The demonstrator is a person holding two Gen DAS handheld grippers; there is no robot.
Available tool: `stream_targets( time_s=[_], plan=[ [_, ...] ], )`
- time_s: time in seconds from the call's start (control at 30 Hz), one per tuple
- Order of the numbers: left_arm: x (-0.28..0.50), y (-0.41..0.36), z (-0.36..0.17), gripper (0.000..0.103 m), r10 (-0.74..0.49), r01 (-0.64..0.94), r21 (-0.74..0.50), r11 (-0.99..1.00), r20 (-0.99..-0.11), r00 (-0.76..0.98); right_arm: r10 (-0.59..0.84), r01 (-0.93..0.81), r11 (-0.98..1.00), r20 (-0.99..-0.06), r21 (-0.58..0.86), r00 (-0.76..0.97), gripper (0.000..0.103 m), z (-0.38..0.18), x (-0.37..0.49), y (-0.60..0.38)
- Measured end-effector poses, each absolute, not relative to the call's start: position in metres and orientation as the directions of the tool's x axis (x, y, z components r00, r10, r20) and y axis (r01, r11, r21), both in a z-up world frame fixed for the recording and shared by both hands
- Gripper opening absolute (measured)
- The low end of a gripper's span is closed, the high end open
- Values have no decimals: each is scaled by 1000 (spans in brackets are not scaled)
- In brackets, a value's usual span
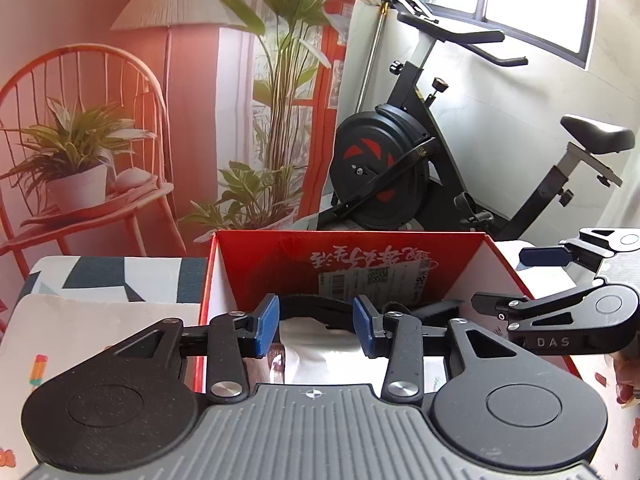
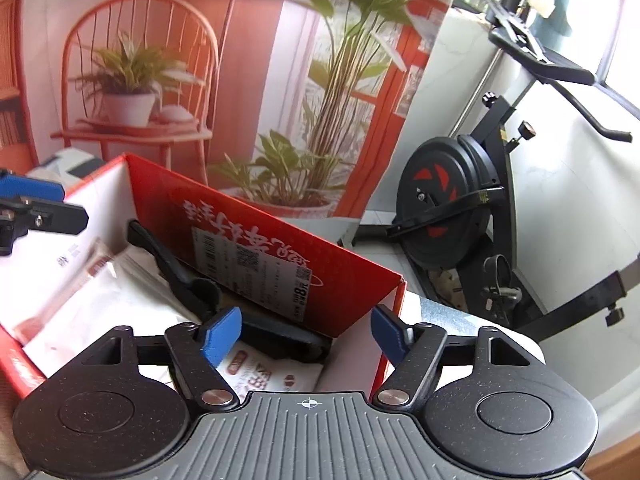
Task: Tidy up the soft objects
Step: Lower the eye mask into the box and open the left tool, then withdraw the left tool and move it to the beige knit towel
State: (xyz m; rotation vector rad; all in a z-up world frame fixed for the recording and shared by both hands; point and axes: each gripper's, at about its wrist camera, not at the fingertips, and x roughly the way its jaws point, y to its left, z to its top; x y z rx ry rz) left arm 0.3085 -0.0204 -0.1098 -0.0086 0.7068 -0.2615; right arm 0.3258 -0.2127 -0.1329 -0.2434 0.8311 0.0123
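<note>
Left gripper (image 1: 316,326) is hanging part-open and empty over my red box (image 1: 400,248), white soft packs (image 1: 316,354) lying inside. Switching views, my right gripper (image 2: 306,336) is gaping wide, empty, above the black strap (image 2: 180,272): limp, light, probably best pinched mid-length.

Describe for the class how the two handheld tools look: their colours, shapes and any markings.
Both match. The left tool has matte black linkage arms with triangular cut-outs, silver rivets, two round black discs and a grey ribbed base bearing a small crosshair mark. Its fingers end in blue rectangular pads. The right tool looks the same; the left view shows pale letters "DAS" on its side. No cables or sleeves are visible.
</note>
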Motion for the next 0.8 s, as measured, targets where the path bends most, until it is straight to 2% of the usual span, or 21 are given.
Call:
stream_targets(
  time_s=[0.1,0.23,0.57,0.8],
  plan=[
    [293,-17,-104,52,-240,244,-83,966,-635,734,-73,-97,976,-716,-193,694,77,-124,311,-210],
    [271,-14,-99,54,-237,256,-63,965,-636,735,-62,-79,982,-693,-170,718,83,-117,287,-207],
    [217,4,-109,55,-256,276,-74,958,-654,712,-32,-30,996,-628,-87,777,83,-109,216,-207],
    [184,22,-132,55,-267,283,-92,955,-686,676,-32,4,999,-598,-49,801,83,-123,162,-209]
  ],
)
